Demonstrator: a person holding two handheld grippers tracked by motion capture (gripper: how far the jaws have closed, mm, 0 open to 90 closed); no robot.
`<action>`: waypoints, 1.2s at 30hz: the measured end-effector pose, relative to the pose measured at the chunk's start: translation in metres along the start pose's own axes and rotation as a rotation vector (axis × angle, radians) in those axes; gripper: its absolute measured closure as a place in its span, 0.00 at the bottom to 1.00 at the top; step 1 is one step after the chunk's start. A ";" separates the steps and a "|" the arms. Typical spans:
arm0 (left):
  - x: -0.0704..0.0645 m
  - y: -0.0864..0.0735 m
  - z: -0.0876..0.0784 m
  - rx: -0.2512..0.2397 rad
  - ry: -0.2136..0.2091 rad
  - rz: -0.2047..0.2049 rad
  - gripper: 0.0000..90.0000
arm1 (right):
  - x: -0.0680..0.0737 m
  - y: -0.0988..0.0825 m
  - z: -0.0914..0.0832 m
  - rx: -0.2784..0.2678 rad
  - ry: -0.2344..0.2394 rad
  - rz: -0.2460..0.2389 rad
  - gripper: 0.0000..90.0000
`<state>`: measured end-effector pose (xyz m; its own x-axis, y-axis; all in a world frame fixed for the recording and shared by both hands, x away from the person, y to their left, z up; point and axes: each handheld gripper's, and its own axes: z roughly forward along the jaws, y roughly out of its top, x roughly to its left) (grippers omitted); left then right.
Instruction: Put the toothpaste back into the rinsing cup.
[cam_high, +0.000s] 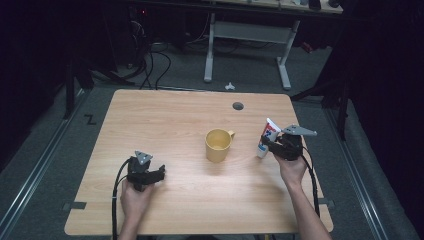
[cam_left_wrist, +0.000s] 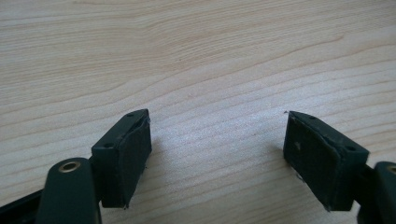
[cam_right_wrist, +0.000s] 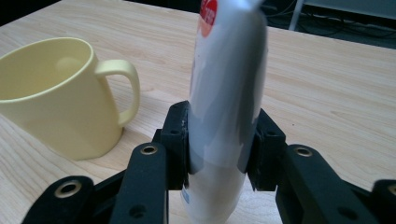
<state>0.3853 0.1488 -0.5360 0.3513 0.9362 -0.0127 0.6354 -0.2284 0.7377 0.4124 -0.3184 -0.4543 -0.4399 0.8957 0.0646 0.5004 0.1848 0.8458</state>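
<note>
A white tube is clamped between the jaws of the right gripper and is held roughly upright, cap end down, just to the right of the yellow mug on the tabletop. The mug's handle is turned toward the tube. The left gripper is rested well to the left of the mug, its jaws spread wide over bare wood, with nothing between them.

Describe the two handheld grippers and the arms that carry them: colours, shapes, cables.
Both the left gripper and the right gripper are black, each topped by a grey three-cornered plate and trailing a black cable. The jaws end in flat rectangular pads with brass-coloured rivets. The forearms are bare, no sleeves.
</note>
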 end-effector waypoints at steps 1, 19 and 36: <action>0.000 0.000 0.000 0.001 -0.001 0.000 0.26 | 0.001 0.000 0.000 -0.002 0.004 0.000 0.72; 0.000 0.000 0.000 0.001 -0.001 0.000 0.26 | 0.019 0.016 -0.006 -0.027 0.055 -0.057 0.72; 0.000 0.000 0.000 0.000 -0.001 0.000 0.26 | 0.027 0.025 -0.011 -0.042 0.109 -0.064 0.73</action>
<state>0.3853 0.1489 -0.5360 0.3518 0.9360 -0.0131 0.6357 -0.2286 0.7374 0.4048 -0.2937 -0.4251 -0.5497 0.8328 0.0654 0.4383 0.2208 0.8713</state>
